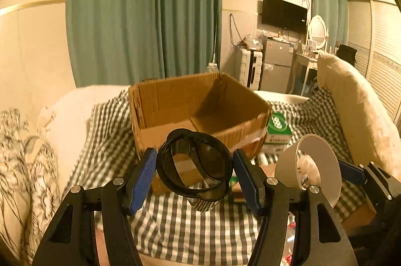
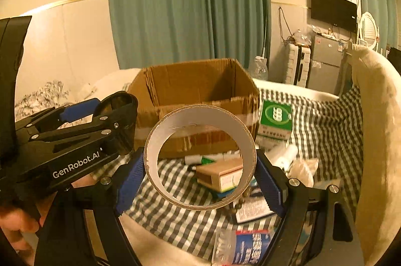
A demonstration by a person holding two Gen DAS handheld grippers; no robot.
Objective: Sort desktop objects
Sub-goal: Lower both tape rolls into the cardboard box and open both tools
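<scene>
My left gripper point(image 1: 194, 169) is shut on a dark translucent plastic cup point(image 1: 194, 167), held above the checked cloth in front of the open cardboard box point(image 1: 195, 113). My right gripper point(image 2: 200, 174) is shut on a roll of tape point(image 2: 200, 157), its hole facing the camera, also held in front of the box point(image 2: 198, 93). In the left wrist view the tape roll point(image 1: 315, 165) shows at the right. In the right wrist view the left gripper point(image 2: 100, 115) with its cup point(image 2: 122, 115) shows at the left.
On the checked cloth point(image 2: 325, 120) lie a green and white carton point(image 2: 275, 121), a small brown box point(image 2: 220, 175), a plastic bottle point(image 2: 240, 248), papers and crumpled tissue. A cream cushion point(image 1: 356, 115) rises at the right. Green curtains hang behind.
</scene>
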